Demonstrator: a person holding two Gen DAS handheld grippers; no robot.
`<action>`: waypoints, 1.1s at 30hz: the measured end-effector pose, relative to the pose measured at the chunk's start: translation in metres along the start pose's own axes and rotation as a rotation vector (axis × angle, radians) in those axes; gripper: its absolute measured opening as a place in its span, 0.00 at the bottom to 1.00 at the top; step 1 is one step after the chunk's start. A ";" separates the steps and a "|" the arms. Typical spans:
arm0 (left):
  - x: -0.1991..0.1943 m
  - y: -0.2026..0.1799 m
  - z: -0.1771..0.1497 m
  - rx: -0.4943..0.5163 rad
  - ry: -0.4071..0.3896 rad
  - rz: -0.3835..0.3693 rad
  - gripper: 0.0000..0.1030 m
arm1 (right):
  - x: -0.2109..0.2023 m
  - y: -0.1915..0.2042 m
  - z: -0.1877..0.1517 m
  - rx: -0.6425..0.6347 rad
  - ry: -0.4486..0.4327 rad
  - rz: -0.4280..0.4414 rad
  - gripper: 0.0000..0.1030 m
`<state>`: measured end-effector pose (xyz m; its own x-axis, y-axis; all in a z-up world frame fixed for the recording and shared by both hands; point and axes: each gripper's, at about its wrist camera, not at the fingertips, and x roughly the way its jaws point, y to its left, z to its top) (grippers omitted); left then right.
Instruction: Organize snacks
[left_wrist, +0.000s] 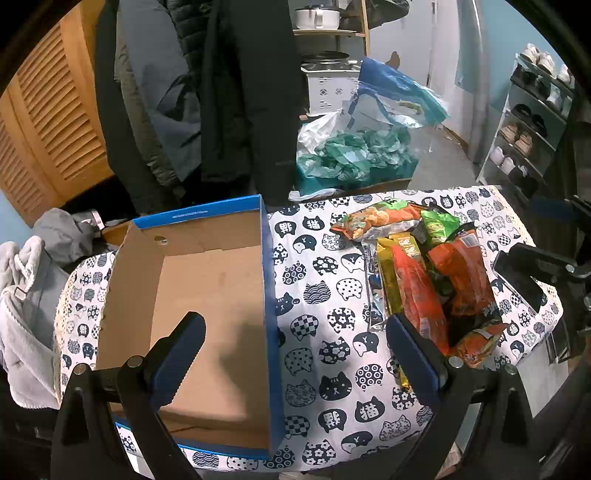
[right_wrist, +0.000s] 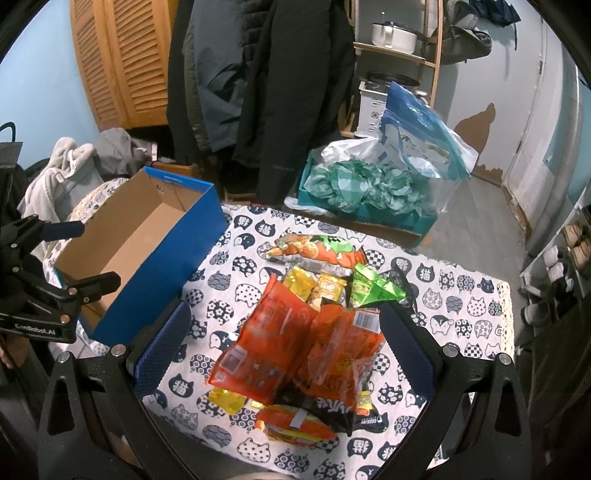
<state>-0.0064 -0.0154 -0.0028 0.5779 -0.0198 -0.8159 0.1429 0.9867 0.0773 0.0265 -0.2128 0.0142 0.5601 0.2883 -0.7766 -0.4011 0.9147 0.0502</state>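
An empty blue cardboard box lies on the left of a table with a cat-print cloth. A heap of snack packets, orange, yellow and green, lies to its right. My left gripper hangs open above the box's right wall, holding nothing; it also shows as a black tool at the left edge of the right wrist view. My right gripper is open, its fingers either side of the orange packets; whether they touch is unclear. It appears at right in the left wrist view.
Dark coats hang beyond the table. A box of green plastic bags stands on the floor behind. A shoe rack is at right, grey clothes at left, louvred wooden doors behind.
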 end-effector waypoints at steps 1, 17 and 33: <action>0.000 -0.001 0.000 0.002 -0.001 -0.001 0.97 | 0.000 0.000 0.000 0.001 0.001 0.001 0.97; 0.000 -0.003 0.001 0.006 0.004 -0.009 0.97 | 0.000 -0.002 0.000 0.001 0.002 0.001 0.97; 0.000 -0.007 0.001 0.006 0.006 -0.010 0.97 | 0.000 -0.004 -0.005 -0.002 0.006 -0.010 0.97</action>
<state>-0.0066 -0.0225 -0.0023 0.5717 -0.0285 -0.8200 0.1536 0.9855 0.0728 0.0244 -0.2176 0.0111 0.5596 0.2773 -0.7810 -0.3972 0.9168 0.0410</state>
